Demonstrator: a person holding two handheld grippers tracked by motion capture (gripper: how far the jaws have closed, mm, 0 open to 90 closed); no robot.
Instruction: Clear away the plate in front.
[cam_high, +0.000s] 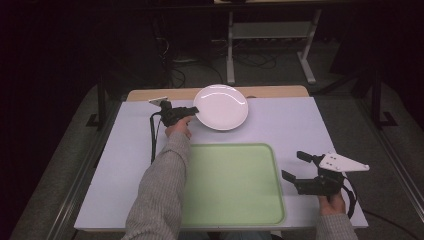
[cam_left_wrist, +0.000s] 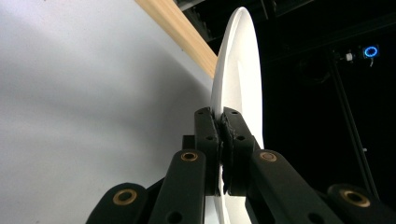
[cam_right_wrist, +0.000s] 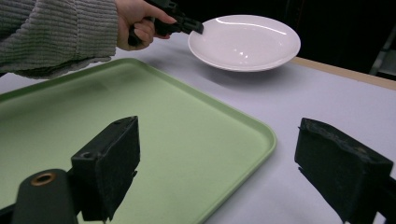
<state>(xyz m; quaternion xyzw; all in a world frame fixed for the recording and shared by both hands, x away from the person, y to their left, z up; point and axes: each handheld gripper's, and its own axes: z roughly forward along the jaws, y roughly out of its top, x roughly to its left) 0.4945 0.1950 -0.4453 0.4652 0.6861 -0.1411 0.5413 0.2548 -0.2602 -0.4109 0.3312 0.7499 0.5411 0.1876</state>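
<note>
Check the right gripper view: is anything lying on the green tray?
No, the green tray is bare, and the white plate sits beyond it, gripped at its rim by the left gripper.

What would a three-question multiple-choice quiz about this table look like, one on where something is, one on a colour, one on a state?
1. Where does the white plate sit?
A. On the green tray
B. Beyond the green tray, toward the far edge of the table
C. On the floor

2. What colour is the tray?
A. Light green
B. Red
C. Black

3. How does the left gripper stand?
A. Wide open above the tray
B. Lying loose on the table
C. Shut on the plate's rim

Answers:
1 B, the high view shows the plate past the tray.
2 A, the tray is pale green.
3 C, the left gripper view shows both jaws pinching the rim; the right gripper is the open one.
</note>
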